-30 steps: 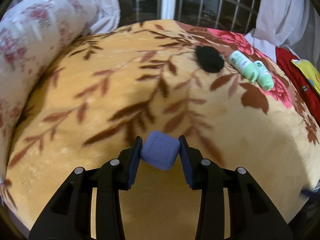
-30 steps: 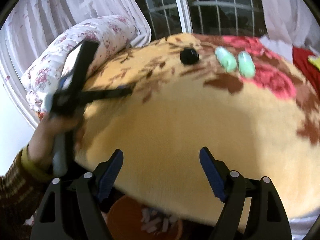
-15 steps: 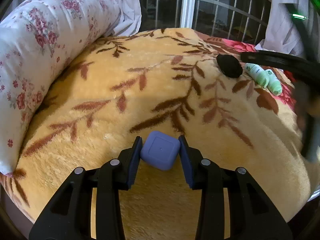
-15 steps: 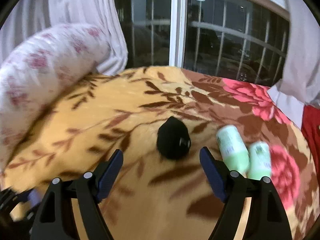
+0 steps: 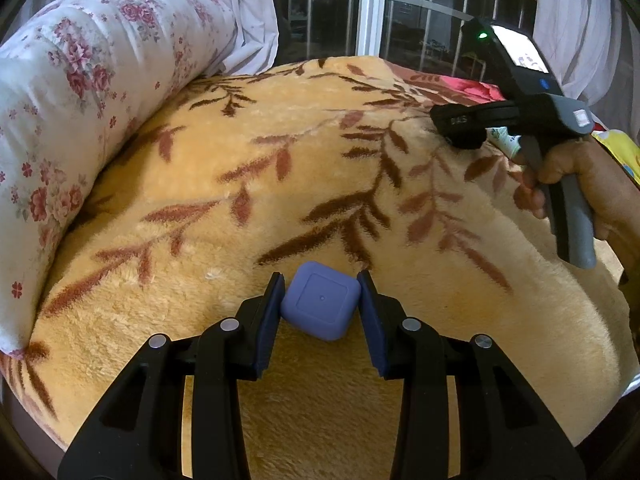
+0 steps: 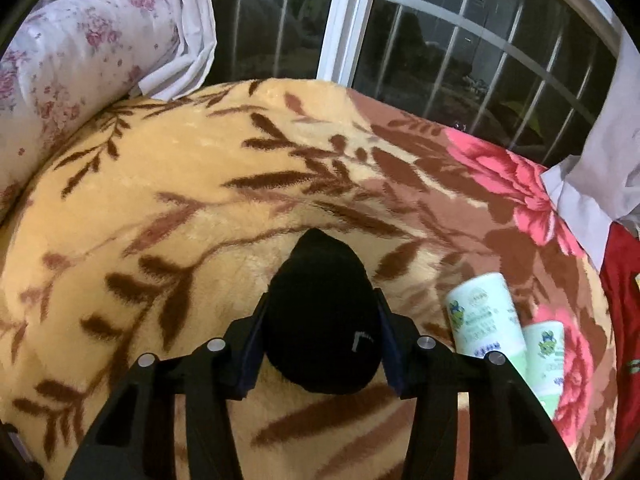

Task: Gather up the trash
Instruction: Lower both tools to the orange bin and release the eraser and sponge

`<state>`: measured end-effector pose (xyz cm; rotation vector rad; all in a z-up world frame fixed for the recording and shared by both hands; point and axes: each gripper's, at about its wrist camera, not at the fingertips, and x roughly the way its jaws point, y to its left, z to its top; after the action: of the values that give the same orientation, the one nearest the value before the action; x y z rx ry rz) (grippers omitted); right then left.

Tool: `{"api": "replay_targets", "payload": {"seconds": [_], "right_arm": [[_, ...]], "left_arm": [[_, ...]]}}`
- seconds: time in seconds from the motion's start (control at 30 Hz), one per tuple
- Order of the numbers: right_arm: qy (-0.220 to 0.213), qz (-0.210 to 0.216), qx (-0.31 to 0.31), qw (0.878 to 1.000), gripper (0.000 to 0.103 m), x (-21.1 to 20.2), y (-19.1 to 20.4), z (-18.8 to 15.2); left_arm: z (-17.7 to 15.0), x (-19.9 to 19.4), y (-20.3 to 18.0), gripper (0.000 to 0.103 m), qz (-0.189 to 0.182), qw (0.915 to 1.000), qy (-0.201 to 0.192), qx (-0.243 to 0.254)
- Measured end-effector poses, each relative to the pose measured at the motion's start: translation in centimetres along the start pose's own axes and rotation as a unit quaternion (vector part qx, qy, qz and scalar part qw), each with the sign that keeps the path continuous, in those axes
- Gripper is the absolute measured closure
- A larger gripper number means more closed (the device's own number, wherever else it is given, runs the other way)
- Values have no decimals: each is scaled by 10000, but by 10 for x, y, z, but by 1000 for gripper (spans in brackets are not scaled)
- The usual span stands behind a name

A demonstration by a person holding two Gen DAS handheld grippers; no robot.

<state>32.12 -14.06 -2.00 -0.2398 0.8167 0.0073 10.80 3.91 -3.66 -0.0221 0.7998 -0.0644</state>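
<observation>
My left gripper (image 5: 321, 280) is shut on a small blue-purple square case (image 5: 320, 308) and holds it just above the yellow leaf-patterned blanket (image 5: 280, 168). A black soft bundle (image 6: 320, 264) lies on the blanket, and my right gripper (image 6: 322, 295) has its jaws closing on it, both pads pressed against its sides. In the left wrist view the right gripper (image 5: 460, 130) shows at the far right, held by a person's hand (image 5: 580, 176). Two green-and-white bottles (image 6: 482, 314) (image 6: 544, 356) lie just right of the bundle.
A rolled floral quilt (image 5: 80, 92) runs along the bed's left side. Behind the bed are a barred window (image 6: 460, 40) and white curtains (image 6: 188, 20). A red cloth (image 6: 624, 280) and a pale pillow (image 6: 592, 184) lie at the right edge.
My right gripper swept across the bed to the black bundle and its jaws narrowed around it. The left gripper kept hold of the blue case and shifted a little.
</observation>
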Motion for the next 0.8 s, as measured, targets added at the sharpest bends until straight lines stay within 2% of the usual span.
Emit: {"api": "replay_targets", "payload": {"seconds": [0.27,0.6,0.8], "right_arm": [[-373,139,-57,9992,55,-53,-1,-23],[-761,367,-100,9964,55,-125,-4,-51],[-991,790,-243,9916,55,-189,5,-95]], "left_arm": [[0,-9,-8,66,-32,9999,-117,38],[-1,-40,-26,66,-119,9992,-333,170],[-11,-73,-39,66,-347,9977,-422,388]]}}
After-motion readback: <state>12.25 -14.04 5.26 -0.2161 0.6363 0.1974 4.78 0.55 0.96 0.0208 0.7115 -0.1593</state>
